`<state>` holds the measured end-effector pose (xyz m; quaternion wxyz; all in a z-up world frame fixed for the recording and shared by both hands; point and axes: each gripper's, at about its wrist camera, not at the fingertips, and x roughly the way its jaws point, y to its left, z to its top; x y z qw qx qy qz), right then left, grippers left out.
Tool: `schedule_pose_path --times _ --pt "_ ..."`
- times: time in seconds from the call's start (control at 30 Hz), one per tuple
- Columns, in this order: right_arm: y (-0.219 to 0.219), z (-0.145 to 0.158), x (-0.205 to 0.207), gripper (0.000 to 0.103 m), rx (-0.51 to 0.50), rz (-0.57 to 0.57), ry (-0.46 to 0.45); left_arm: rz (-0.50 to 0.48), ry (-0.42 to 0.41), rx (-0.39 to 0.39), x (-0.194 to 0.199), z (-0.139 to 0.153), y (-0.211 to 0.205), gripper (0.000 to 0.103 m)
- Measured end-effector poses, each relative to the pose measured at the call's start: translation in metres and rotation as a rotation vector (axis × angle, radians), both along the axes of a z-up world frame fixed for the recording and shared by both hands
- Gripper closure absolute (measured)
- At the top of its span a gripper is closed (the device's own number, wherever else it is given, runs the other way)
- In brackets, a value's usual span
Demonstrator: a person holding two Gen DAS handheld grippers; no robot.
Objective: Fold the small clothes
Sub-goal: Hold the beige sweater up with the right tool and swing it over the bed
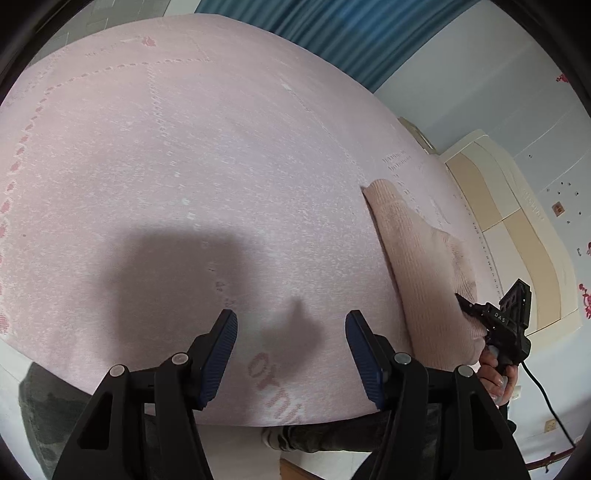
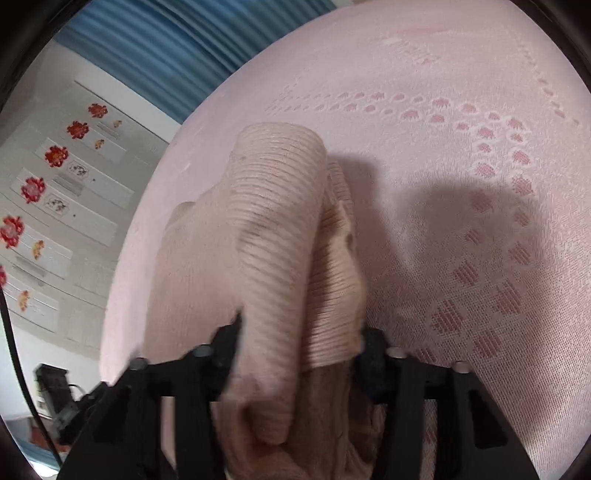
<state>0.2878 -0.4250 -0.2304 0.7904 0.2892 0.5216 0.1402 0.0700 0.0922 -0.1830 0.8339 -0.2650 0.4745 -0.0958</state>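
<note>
Lying on the pink bedspread [image 1: 192,155], the pale pink knit garment [image 2: 273,229] sits bunched in ribbed folds, one fold rising as a rolled hump ahead of the right gripper [image 2: 299,336]. From the right wrist view the knit fills the gap between both jaws and spills back toward the camera; the fabric is between the fingers, but blur hides whether the pads actually press on it, so grip cannot be confirmed. From the left wrist view the same garment runs as a long strip along the right side of the bed, its near end at the right gripper's tip, with a person's hand [image 1: 498,373] wrapped around that gripper's handle. Left gripper [image 1: 291,332] hangs about half open over bare bedspread, well apart from the garment, nothing between its blue pads [image 1: 221,354], casting a shadow on the cloth ahead. Blue curtain [image 1: 332,33] behind the bed.
</note>
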Motion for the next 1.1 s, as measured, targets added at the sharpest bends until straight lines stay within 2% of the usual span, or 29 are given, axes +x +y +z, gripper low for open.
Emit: schedule_pose_path --times 0.2,0.33,0.4,0.43,0.47,0.53,0.63,0.73,0.8,0.87,0.93,0.97,1.03,1.1 --pt "0.01 0.049 -0.006 0.071 0.163 -0.07 -0.072 -0.018 -0.004 -0.027 0.001 0.0 -0.005 0.045" --pt "0.039 0.099 0.001 0.079 0.141 -0.123 -0.168 -0.015 -0.007 -0.064 0.002 0.0 0.002 0.045" --pt "0.054 0.118 0.006 0.082 0.158 -0.101 -0.201 -0.012 -0.01 -0.087 0.003 0.001 0.007 0.045" --pt "0.064 0.129 0.008 0.082 0.123 -0.092 -0.218 -0.018 -0.015 -0.093 0.003 0.002 0.009 0.045" --pt "0.081 0.142 0.013 0.082 0.015 -0.076 -0.242 -0.022 -0.023 -0.094 0.003 0.003 0.013 0.045" --pt "0.097 0.15 0.02 0.082 -0.081 -0.041 -0.243 -0.019 -0.037 -0.102 0.002 0.006 0.018 0.045" --pt "0.102 0.145 0.023 0.082 -0.154 -0.02 -0.221 -0.029 -0.045 -0.123 0.0 0.007 0.025 0.045" --pt "0.075 0.128 0.024 0.082 -0.164 -0.083 -0.174 -0.032 -0.04 -0.113 -0.003 0.006 0.023 0.045" --pt "0.045 0.107 0.022 0.08 -0.148 -0.136 -0.108 -0.033 -0.032 -0.117 -0.004 0.004 0.02 0.045" --pt "0.02 0.079 0.021 0.074 -0.118 -0.129 -0.03 -0.034 -0.026 -0.116 -0.005 0.002 0.015 0.045" --pt "0.001 0.045 0.017 0.068 -0.155 -0.105 0.089 -0.039 -0.019 -0.11 -0.004 0.001 0.009 0.045" --pt "-0.005 0.037 0.013 0.067 -0.161 -0.094 0.111 -0.044 -0.016 -0.104 -0.003 0.002 0.004 0.045" --pt "-0.017 0.034 0.0 0.065 -0.123 -0.066 0.09 -0.059 -0.015 -0.081 0.0 0.004 -0.007 0.045" --pt "-0.025 0.047 -0.014 0.065 -0.135 -0.064 0.03 -0.077 -0.02 -0.054 0.005 0.008 -0.02 0.045"
